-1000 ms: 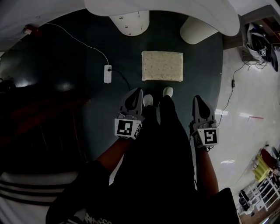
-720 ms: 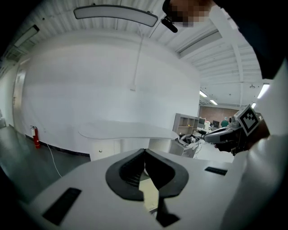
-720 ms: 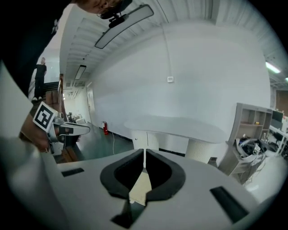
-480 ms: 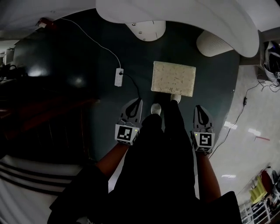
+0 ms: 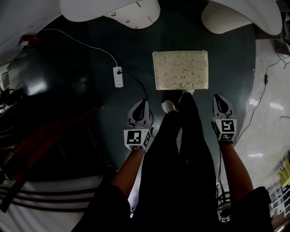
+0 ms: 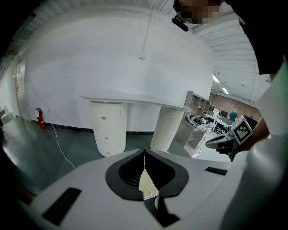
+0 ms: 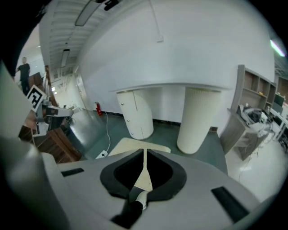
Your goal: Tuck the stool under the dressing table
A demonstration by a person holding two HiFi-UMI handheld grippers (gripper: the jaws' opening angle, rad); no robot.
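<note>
The stool [image 5: 180,70], with a beige cushioned square top, stands on the dark floor in front of the white dressing table [image 5: 108,7]. It is outside the table's two rounded legs [image 5: 136,16] [image 5: 226,18]. My left gripper [image 5: 140,104] hangs shut and empty near the stool's front left, a little apart from it. My right gripper [image 5: 219,98] is shut and empty just off the stool's front right corner. In the right gripper view the stool [image 7: 135,144] lies just beyond the shut jaws [image 7: 144,150]. The left gripper view shows the tabletop [image 6: 135,96] beyond the shut jaws [image 6: 145,152].
A white power strip [image 5: 118,76] with its cable lies on the floor left of the stool. The person's legs and shoes [image 5: 168,106] stand between the grippers. Dark wooden furniture [image 5: 45,136] is at the left. A red fire extinguisher [image 6: 40,119] stands by the wall.
Both grippers have dropped lower and come closer to the stool's near corners. The head view has moved in, so the stool looks larger and the table has slid towards the top edge.
</note>
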